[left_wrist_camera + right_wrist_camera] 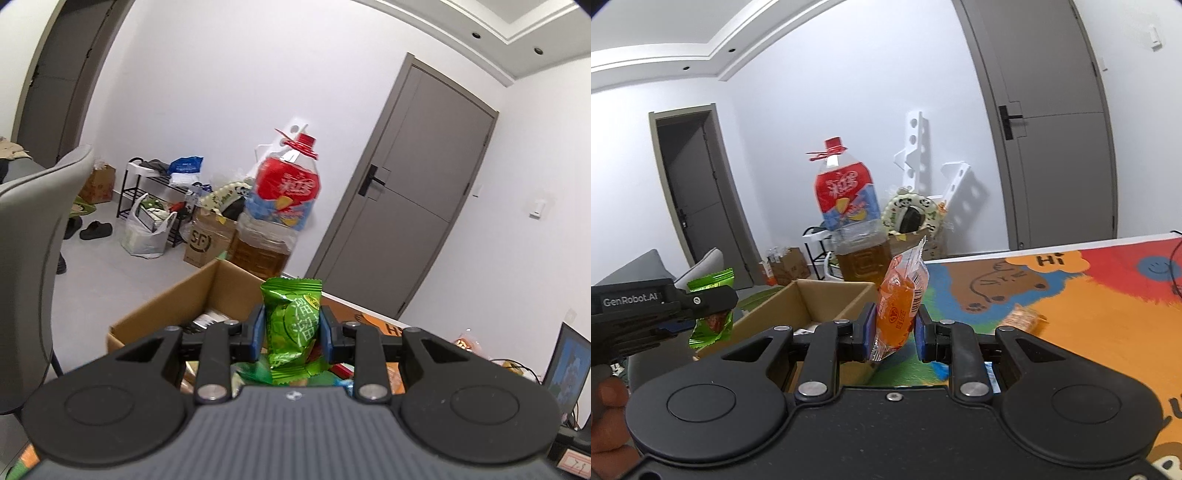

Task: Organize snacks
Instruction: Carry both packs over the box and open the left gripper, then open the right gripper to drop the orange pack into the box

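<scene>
Left wrist view: my left gripper (291, 334) clamps a crinkly green foil snack packet (291, 325); right gripper (892, 328) pinches an orange plastic-wrapped snack (899, 306). I should clear the open brown cardboard box (162, 306) rim before releasing.

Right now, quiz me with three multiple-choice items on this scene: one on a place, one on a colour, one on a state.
1. Where does the big bottle stand?
A. behind the cardboard box
B. inside it
C. on the floor by the door

2. What colour is the packet in the right gripper?
A. green
B. orange
C. blue

3. What state is the left gripper in?
A. open and empty
B. shut on a green packet
C. shut on nothing

Answers: 1 A, the bottle rises past the box's far wall; 2 B, the wrapper is orange; 3 B, both pads press the packet.
</scene>
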`<act>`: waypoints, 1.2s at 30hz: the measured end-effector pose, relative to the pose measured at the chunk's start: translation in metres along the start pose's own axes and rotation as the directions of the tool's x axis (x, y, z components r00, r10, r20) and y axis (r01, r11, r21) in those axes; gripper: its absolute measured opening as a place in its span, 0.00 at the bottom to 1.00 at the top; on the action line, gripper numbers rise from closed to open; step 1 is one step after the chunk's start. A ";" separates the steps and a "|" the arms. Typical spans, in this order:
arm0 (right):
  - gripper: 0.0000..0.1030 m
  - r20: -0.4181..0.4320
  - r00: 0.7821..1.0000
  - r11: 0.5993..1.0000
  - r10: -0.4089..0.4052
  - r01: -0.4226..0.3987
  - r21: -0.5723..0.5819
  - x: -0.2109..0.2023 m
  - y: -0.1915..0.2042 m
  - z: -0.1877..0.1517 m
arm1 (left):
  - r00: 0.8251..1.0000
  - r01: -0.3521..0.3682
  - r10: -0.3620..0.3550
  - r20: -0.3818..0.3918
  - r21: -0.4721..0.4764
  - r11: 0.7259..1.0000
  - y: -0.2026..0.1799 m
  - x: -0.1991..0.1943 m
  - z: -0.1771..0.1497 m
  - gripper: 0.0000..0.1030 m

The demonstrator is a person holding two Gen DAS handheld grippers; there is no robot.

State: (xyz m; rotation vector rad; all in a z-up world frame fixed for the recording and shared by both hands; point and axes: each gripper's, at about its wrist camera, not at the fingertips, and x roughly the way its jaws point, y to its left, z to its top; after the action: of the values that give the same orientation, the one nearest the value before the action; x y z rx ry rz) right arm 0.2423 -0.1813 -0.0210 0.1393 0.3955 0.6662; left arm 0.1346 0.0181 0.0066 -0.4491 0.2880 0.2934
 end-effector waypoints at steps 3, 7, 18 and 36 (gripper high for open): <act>0.22 -0.004 1.000 1.000 0.017 -0.018 -0.016 0.005 0.010 0.002 | 1.000 -0.011 0.010 -0.004 -0.010 1.000 0.010 0.005 0.005 0.28; 0.22 -0.010 0.999 0.999 0.036 -0.036 -0.036 0.013 0.022 0.006 | 1.000 -0.025 0.025 -0.011 -0.025 0.999 0.022 0.014 0.009 0.28; 0.22 -0.057 0.997 0.995 0.061 -0.065 -0.074 0.050 0.045 0.010 | 0.997 -0.045 0.042 -0.068 -0.052 0.998 0.046 0.047 0.012 0.28; 0.34 -0.174 0.984 0.987 0.035 -0.061 -0.146 0.117 0.076 0.015 | 0.996 -0.072 0.066 -0.060 -0.104 0.992 0.077 0.052 0.023 0.46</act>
State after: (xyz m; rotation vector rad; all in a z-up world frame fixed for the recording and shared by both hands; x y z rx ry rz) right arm 0.2886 -0.0493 -0.0247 -0.0534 0.5061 0.7555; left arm 0.1615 0.1061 -0.0203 -0.5536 0.3442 0.3649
